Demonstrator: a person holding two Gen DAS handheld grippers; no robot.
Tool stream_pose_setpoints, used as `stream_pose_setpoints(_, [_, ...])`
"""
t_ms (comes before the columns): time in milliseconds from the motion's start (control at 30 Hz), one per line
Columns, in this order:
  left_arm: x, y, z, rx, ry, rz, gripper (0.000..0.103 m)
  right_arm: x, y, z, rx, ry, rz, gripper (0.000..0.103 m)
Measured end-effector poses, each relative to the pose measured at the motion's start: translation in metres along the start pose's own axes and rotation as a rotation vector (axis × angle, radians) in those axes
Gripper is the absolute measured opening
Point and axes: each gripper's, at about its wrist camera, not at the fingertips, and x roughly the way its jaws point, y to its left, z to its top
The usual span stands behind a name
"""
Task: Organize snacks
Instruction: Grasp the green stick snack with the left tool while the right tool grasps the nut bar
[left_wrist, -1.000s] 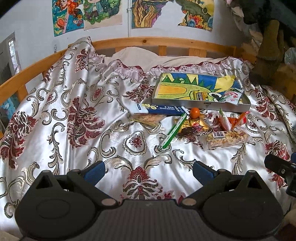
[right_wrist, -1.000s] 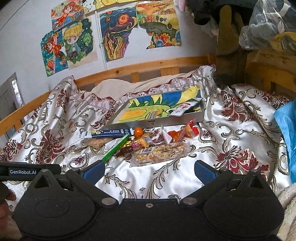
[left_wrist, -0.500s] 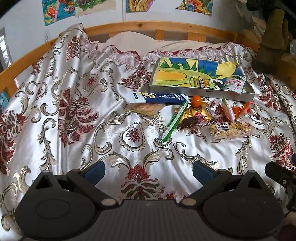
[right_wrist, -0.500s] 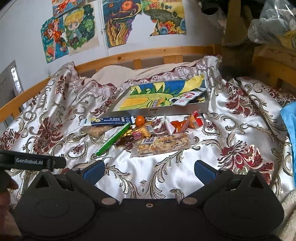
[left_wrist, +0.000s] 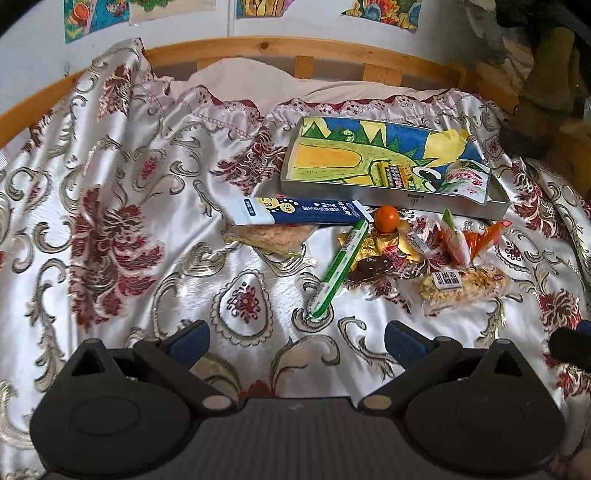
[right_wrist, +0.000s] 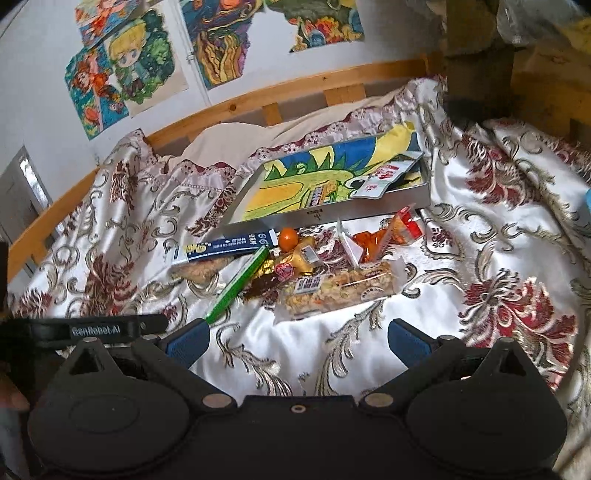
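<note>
Both grippers — left gripper (left_wrist: 297, 338) and right gripper (right_wrist: 298, 338) — hover over the bed (left_wrist: 147, 221), fingers spread wide, holding nothing. The snacks (left_wrist: 388, 254) lie heaped just in front of the tray (left_wrist: 458, 208), two packets inside it.

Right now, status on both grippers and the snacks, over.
Left gripper open, empty. Right gripper open, empty. Snack pile loose on the bedspread, tray behind it. Nothing blocking.
</note>
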Motion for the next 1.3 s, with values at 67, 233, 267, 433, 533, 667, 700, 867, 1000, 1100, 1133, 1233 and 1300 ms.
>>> stream_pose_setpoints(67, [0.009, 0.000, 0.003, 0.001, 0.002, 0.007, 0.103, 0.010, -0.005, 0.012, 0.007, 0.021, 0.012, 0.102])
stream_pose_setpoints(233, [0.033, 0.003, 0.011, -0.003, 0.018, 0.016, 0.102, 0.044, -0.017, 0.052, -0.032, 0.094, 0.098, 0.102])
stream_pose_setpoints(267, [0.037, 0.003, 0.012, -0.003, 0.017, 0.017, 0.102, 0.051, -0.018, 0.057, -0.054, 0.102, 0.114, 0.102])
stream_pose_setpoints(433, [0.056, 0.005, 0.017, -0.003, 0.014, -0.018, 0.102, 0.093, -0.029, 0.072, -0.194, 0.138, 0.159, 0.102])
stream_pose_setpoints(533, [0.066, 0.007, 0.022, -0.041, 0.012, -0.074, 0.102, 0.118, -0.036, 0.074, -0.309, 0.186, 0.167, 0.102])
stream_pose_setpoints(667, [0.079, 0.005, 0.025, -0.018, -0.003, -0.122, 0.102, 0.139, -0.046, 0.076, -0.399, 0.255, 0.200, 0.102])
stream_pose_setpoints(700, [0.082, 0.004, 0.025, -0.003, -0.001, -0.133, 0.102, 0.143, -0.050, 0.076, -0.390, 0.277, 0.217, 0.102])
stream_pose_setpoints(867, [0.103, -0.002, 0.026, 0.069, 0.039, -0.141, 0.102, 0.157, -0.060, 0.069, -0.378, 0.345, 0.213, 0.102])
stream_pose_setpoints(1000, [0.109, -0.001, 0.026, 0.074, 0.038, -0.147, 0.097, 0.161, -0.060, 0.065, -0.409, 0.316, 0.216, 0.102])
stream_pose_setpoints(1100, [0.109, 0.001, 0.026, 0.062, 0.049, -0.175, 0.090, 0.164, -0.056, 0.063, -0.440, 0.302, 0.230, 0.101])
stream_pose_setpoints(1133, [0.110, 0.001, 0.026, 0.064, 0.055, -0.186, 0.086, 0.165, -0.054, 0.061, -0.447, 0.310, 0.238, 0.101])
stream_pose_setpoints(1233, [0.110, -0.002, 0.025, 0.084, 0.065, -0.215, 0.069, 0.162, -0.046, 0.057, -0.491, 0.347, 0.294, 0.099])
stream_pose_setpoints(1300, [0.111, -0.001, 0.025, 0.077, 0.075, -0.224, 0.062, 0.156, -0.039, 0.052, -0.541, 0.364, 0.331, 0.098])
